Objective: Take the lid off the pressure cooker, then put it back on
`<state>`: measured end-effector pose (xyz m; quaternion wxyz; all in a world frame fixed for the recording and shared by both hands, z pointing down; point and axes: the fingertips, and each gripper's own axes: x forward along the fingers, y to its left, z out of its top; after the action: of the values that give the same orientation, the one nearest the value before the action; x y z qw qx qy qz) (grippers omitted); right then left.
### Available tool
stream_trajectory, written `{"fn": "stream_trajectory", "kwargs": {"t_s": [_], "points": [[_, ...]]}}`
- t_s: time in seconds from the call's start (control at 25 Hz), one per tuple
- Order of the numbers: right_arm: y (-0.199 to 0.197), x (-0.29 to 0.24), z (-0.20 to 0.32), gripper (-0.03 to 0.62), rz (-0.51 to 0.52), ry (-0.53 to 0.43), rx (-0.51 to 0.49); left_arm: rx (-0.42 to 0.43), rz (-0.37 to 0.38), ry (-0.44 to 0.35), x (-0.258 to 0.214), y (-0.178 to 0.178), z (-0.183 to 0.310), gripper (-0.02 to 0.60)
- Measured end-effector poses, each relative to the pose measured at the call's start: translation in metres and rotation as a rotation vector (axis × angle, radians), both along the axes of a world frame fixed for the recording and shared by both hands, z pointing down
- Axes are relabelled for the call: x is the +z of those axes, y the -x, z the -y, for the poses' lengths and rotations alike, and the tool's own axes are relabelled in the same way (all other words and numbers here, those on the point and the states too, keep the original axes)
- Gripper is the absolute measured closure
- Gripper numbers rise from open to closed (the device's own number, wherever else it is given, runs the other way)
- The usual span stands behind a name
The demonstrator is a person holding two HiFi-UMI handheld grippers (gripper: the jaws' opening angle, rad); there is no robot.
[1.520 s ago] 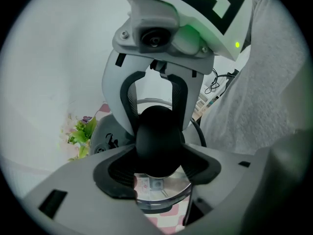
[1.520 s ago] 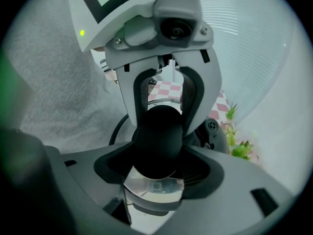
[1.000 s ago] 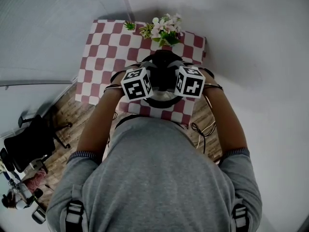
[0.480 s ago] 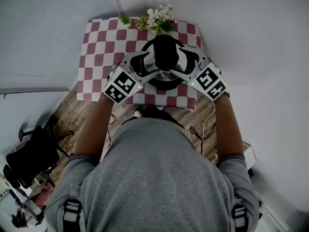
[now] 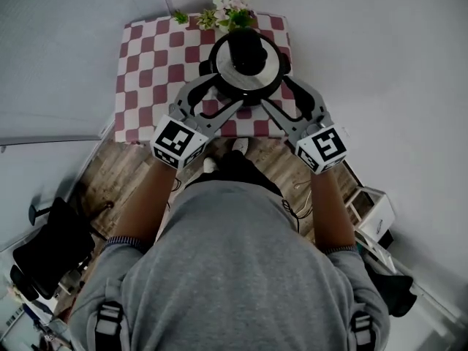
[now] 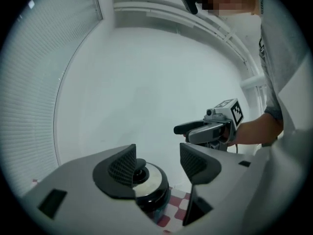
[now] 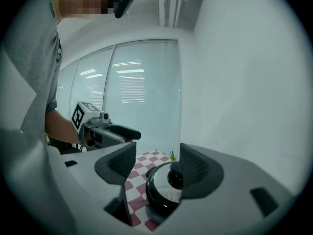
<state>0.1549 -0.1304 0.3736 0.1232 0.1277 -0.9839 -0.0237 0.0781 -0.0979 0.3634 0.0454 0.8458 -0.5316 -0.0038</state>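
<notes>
1. The pressure cooker (image 5: 247, 86), with its lid (image 5: 268, 66) on, stands on the checkered desk (image 5: 146, 72) near the flowers (image 5: 230, 9).
2. The left tool (image 5: 223, 96) is on the cooker's near side, jaws wide apart and empty.
3. The right tool (image 5: 276, 96) has its jaws apart, though they have just been closing slightly, with nothing between them.

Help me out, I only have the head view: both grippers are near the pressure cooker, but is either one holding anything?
Observer: No. The left gripper has its jaws apart with nothing between them.
Operator: And the other one?
Observer: The right gripper is empty too. Its jaws are apart, though they have just been closing a little.
Operator: And their height?
Observer: Both gripper views look down on the lid, so the grippers seem to hang above it, not touching. The lid sits on the pressure cooker.
</notes>
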Motion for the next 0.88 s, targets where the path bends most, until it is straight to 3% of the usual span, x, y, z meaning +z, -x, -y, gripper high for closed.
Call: {"fn": "stream_trajectory", "kwargs": {"t_s": [0.36,0.52,0.68,0.88], "points": [[-0.019,-0.011,-0.051,0.364,0.031,-0.02,-0.05,0.013,-0.001,0.0,0.003,-0.03,-0.042,0.325],[-0.032,-0.018,-0.051,0.399,0.055,-0.035,-0.078,-0.054,0.024,-0.072,-0.012,-0.037,-0.049,0.397],[-0.047,-0.025,-0.049,0.445,0.082,-0.041,-0.109,-0.117,0.028,-0.102,-0.02,-0.047,-0.05,0.422],[-0.065,-0.024,-0.051,0.459,0.099,-0.025,-0.145,-0.187,0.037,-0.15,-0.036,-0.064,-0.051,0.541]]}}
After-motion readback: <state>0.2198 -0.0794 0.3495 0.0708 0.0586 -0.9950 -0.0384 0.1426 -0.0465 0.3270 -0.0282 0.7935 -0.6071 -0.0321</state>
